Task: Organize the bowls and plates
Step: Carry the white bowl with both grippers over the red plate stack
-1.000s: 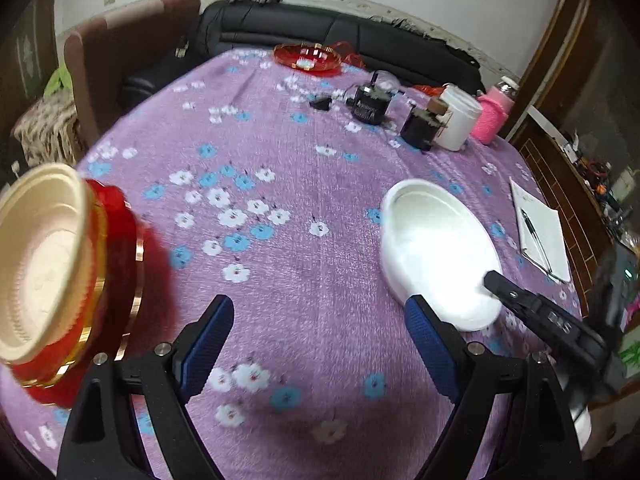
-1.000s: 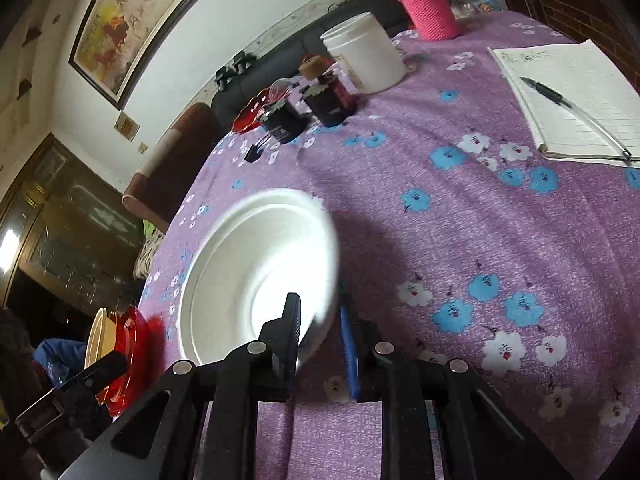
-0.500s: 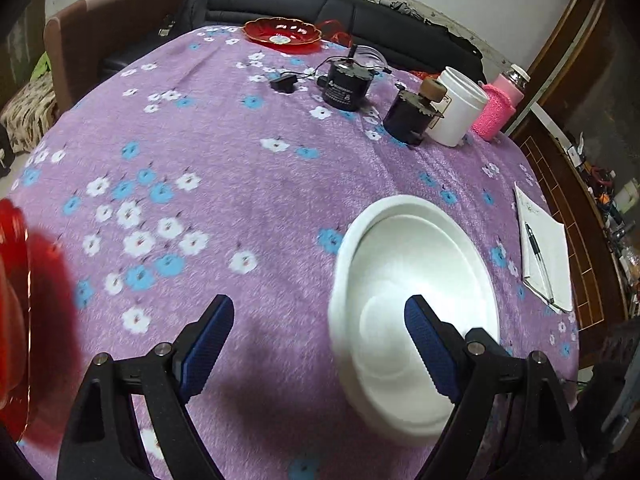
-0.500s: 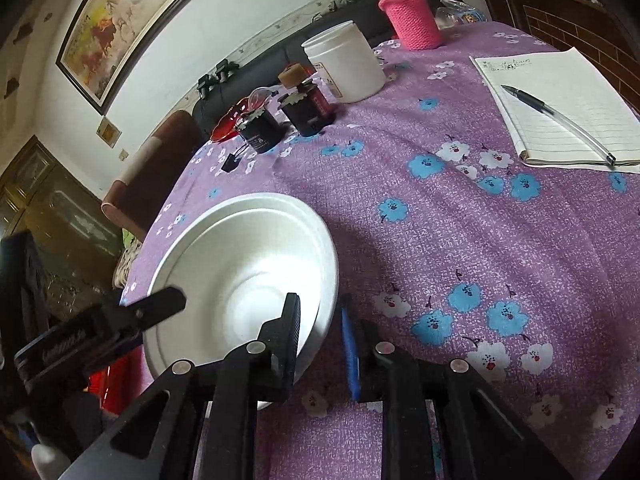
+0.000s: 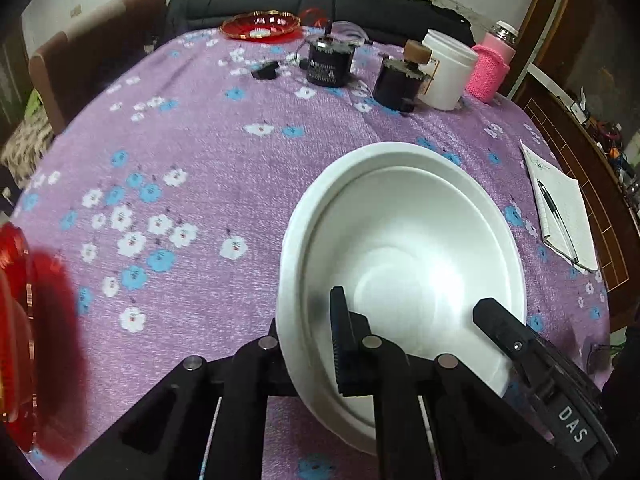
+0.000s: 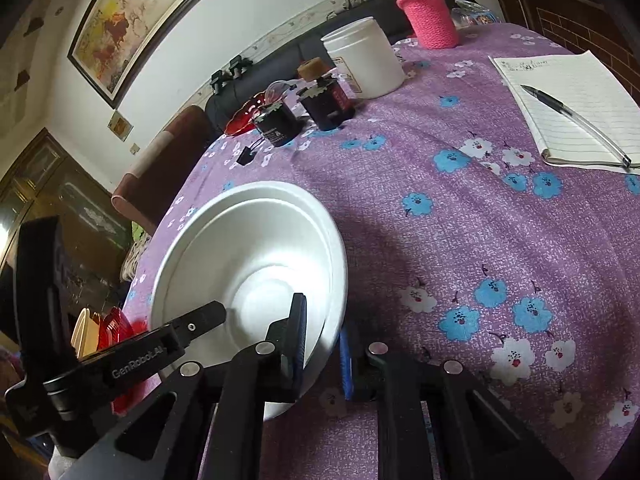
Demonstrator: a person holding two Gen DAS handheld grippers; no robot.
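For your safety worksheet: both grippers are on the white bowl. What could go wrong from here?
1. The left gripper and right gripper both pinch the bowl rim; pulling apart could crack it.
2. The tilted bowl could slip out.
3. The red plates at the table's edge could be knocked off.

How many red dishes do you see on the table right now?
2. One red dish sits at the table's far edge by the sofa; a second red dish, blurred, is at the near left edge with a cream bowl stacked against it. More may be hidden.

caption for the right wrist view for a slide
Both grippers pinch opposite rims of white bowl above purple floral tablecloth.
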